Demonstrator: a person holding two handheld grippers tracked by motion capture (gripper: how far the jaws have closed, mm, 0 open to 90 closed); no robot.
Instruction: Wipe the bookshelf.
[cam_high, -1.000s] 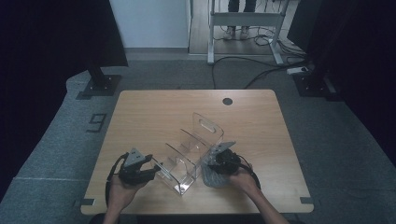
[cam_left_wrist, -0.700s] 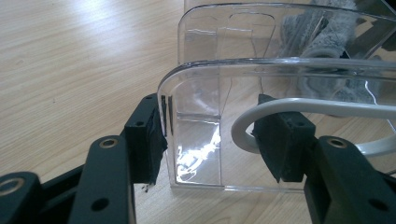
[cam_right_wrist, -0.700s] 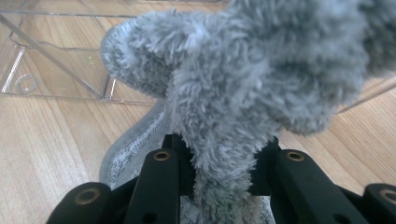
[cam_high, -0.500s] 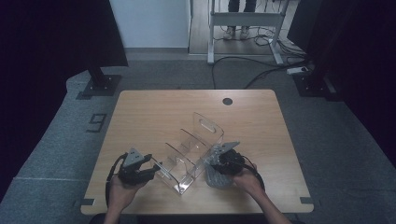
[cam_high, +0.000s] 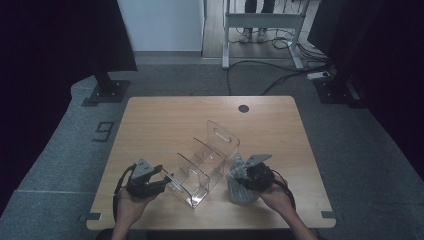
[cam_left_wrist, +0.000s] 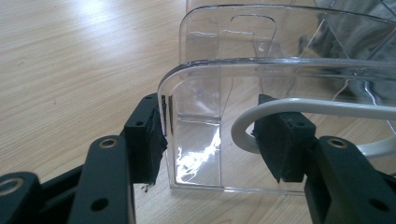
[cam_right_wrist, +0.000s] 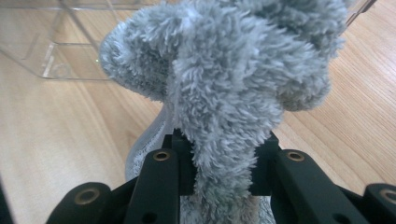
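The clear rack (cam_high: 207, 162) is standing mid-table (cam_high: 165, 120), near the front edge; the left gripper (cam_left_wrist: 212, 135) is sitting at its near end, jaws parted astride the end wall; the right gripper (cam_right_wrist: 219, 161) is pinching a grey fluffy cloth (cam_right_wrist: 224, 79) just beside the rack's right side.

Lab-like recording room: lone wooden table (cam_high: 165, 120), dark curtains (cam_high: 60, 45), floor cables (cam_high: 270, 75), carpet.
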